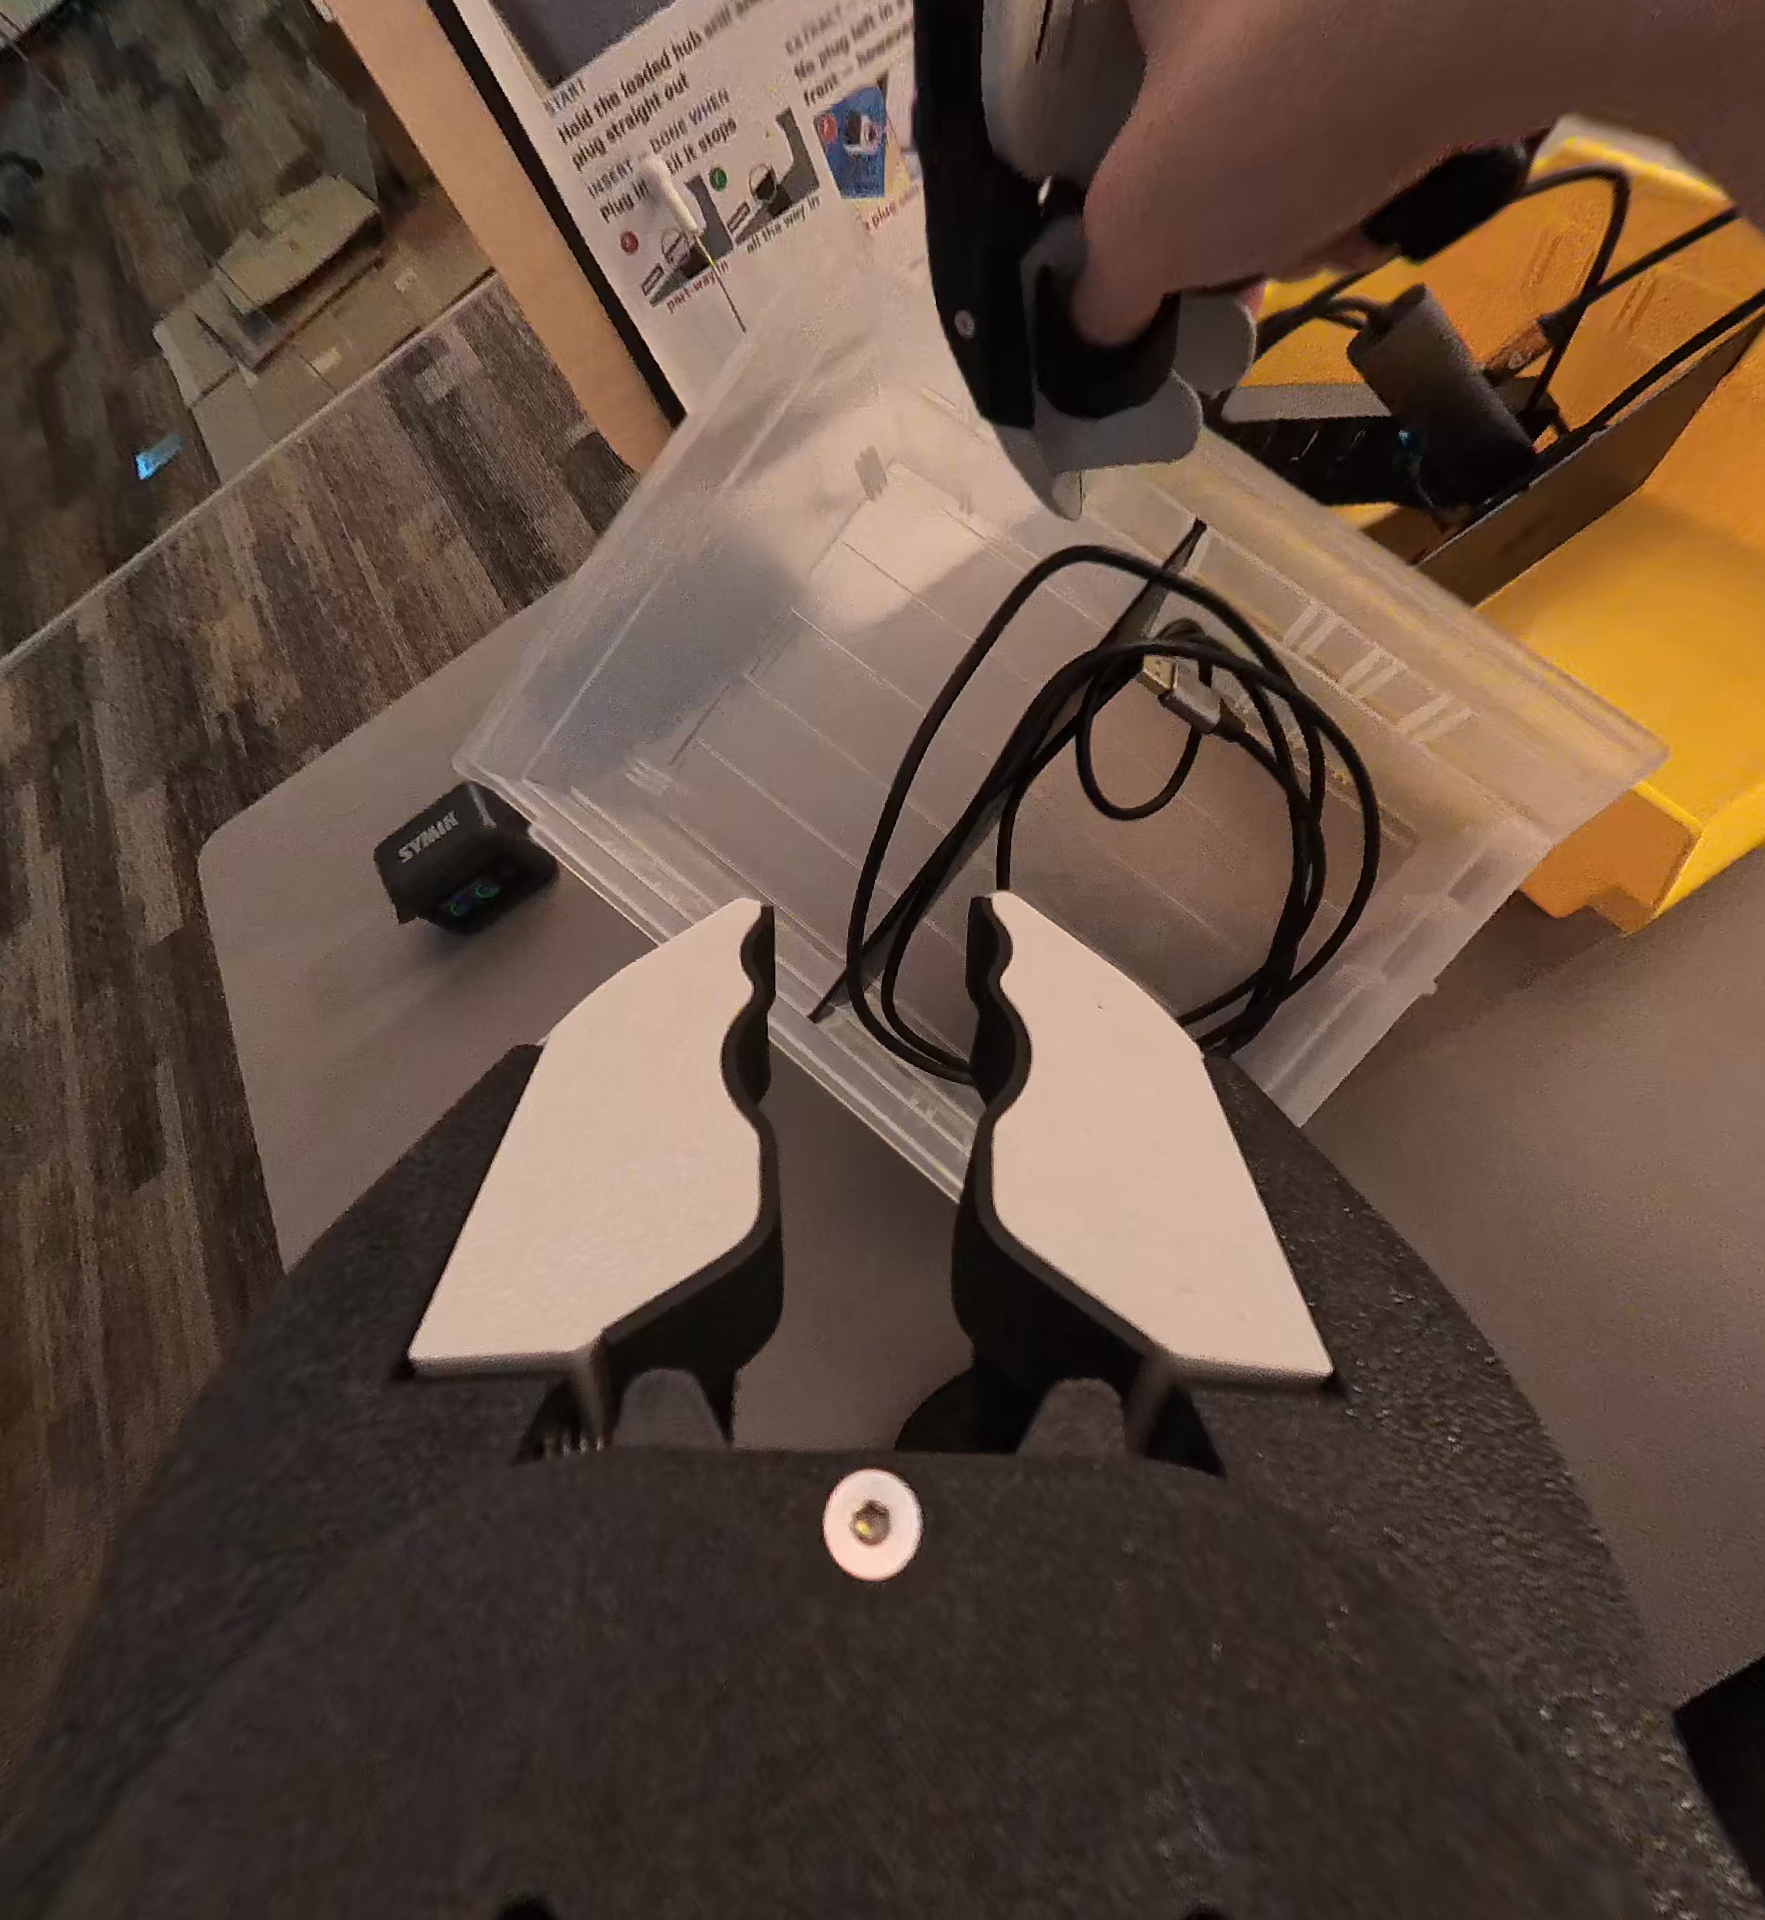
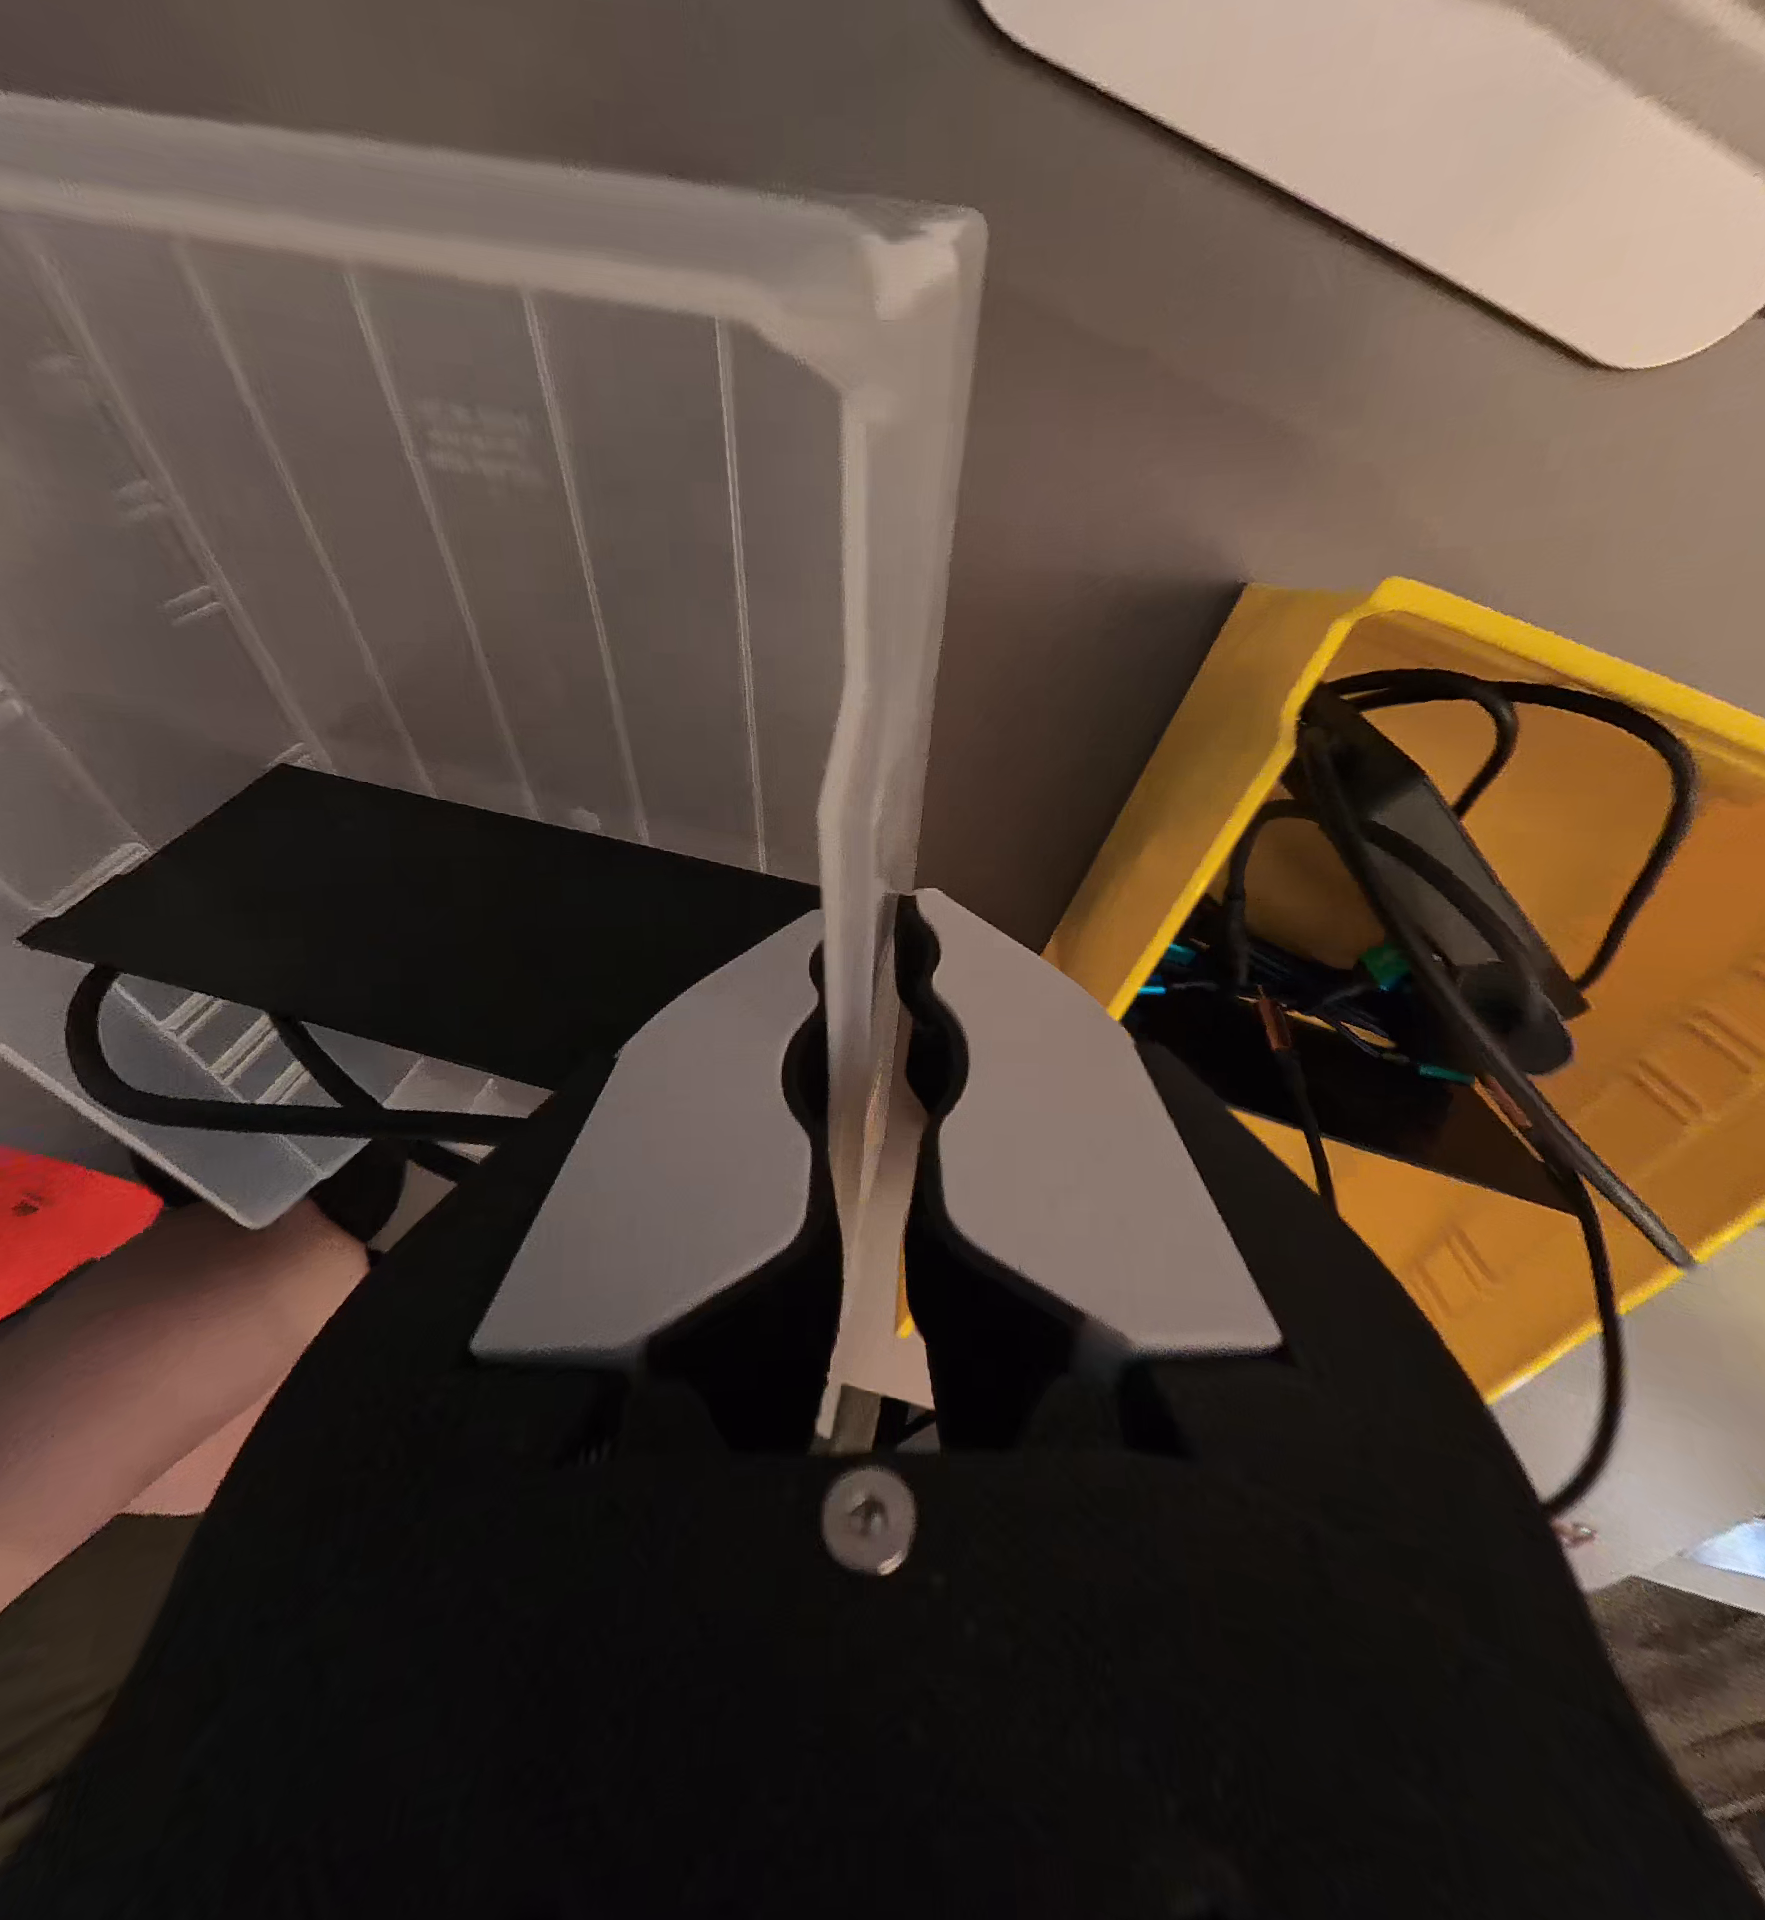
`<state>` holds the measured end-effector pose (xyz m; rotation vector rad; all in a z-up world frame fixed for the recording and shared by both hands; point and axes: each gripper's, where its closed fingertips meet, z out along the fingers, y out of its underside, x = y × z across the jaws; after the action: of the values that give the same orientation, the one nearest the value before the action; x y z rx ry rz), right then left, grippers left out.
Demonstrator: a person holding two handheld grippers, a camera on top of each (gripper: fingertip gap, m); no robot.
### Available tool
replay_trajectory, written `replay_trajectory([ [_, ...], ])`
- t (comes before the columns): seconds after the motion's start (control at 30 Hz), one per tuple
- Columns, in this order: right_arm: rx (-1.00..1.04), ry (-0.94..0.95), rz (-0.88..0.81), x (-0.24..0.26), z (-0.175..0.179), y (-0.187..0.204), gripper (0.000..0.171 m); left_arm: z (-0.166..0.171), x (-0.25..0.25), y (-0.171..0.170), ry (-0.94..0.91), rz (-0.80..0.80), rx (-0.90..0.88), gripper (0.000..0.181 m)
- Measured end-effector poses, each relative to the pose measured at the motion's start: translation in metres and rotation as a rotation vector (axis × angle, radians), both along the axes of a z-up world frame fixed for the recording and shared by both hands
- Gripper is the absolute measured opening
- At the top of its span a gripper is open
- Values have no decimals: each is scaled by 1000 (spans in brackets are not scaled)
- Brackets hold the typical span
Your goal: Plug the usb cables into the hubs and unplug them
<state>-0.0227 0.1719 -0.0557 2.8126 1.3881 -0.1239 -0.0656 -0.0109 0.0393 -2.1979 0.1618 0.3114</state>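
A clear plastic bin [image 1: 712, 644] sits on the grey table and holds a coiled black USB cable [image 1: 919, 748] with a metal plug [image 1: 1195, 707]. My left gripper [image 1: 873, 935] is open and empty, just short of the bin's near rim. My right gripper [image 2: 862, 925] is shut on the clear bin's side wall [image 2: 899, 582], which runs between its fingers. It also shows in the left wrist view [image 1: 1075, 468], held by a hand above the bin's far rim. A black divider sheet [image 2: 421, 914] stands in the bin over the cable [image 2: 234, 1112].
A yellow bin [image 2: 1740, 935] beside the clear one holds dark hubs [image 2: 1449, 873] and tangled cables; it also shows in the left wrist view [image 1: 1688, 644]. A small black box [image 1: 462, 862] lies left of the clear bin. An instruction sheet [image 1: 712, 156] stands behind. Left tips to right tips: about 20 centimetres.
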Motion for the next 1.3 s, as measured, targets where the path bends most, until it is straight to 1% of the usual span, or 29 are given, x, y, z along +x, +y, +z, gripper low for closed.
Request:
replay_trajectory([
  [0.2,25,52,-13,15,58,14,9,12,3,-9,12,-1,52,35],
  [0.33,54,78,-52,55,115,35,9,20,14,-15,22,-38,93,34],
  [0.4,67,100,-89,89,145,51,9,23,19,-15,20,-54,111,34],
  [0.5,73,138,-184,156,182,80,9,19,29,-12,2,-88,94,34],
  [0.57,93,136,-268,213,199,103,9,15,36,-6,-1,-115,75,34],
  [0.63,124,125,-368,274,207,127,9,14,46,8,-28,-153,83,34],
  [0.7,128,96,-464,334,201,144,9,8,61,27,-84,-208,74,34],
  [0.77,129,42,-546,391,184,159,10,-4,79,51,-159,-273,52,38],
  [0.83,108,-26,-596,440,158,168,10,-16,100,79,-264,-349,51,41],
  [0.9,72,-82,-623,478,127,176,10,-19,125,109,-416,-420,136,41],
  [0.93,50,-101,-629,492,110,179,10,-25,131,123,-498,-415,169,41],
  [0.97,24,-110,-628,504,92,182,10,-39,139,133,-561,-417,146,41],
  [1.0,-5,-114,-625,513,75,185,10,-60,147,140,-596,-421,72,44],
  [1.07,-59,-106,-608,523,42,190,10,-105,151,151,-580,-374,-86,56],
  [1.1,-82,-95,-598,526,27,193,10,-119,153,155,-577,-360,-122,60],
  [1.17,-121,-67,-586,527,2,201,10,-135,160,162,-621,-339,-196,63],
  [1.2,-137,-55,-585,527,-9,204,10,-143,165,164,-620,-340,-260,66],
  [1.23,-152,-45,-581,525,-19,208,11,-152,167,166,-579,-330,-339,73],
  [1.3,-178,-18,-572,520,-35,215,10,-169,155,170,-369,-277,-475,77],
])
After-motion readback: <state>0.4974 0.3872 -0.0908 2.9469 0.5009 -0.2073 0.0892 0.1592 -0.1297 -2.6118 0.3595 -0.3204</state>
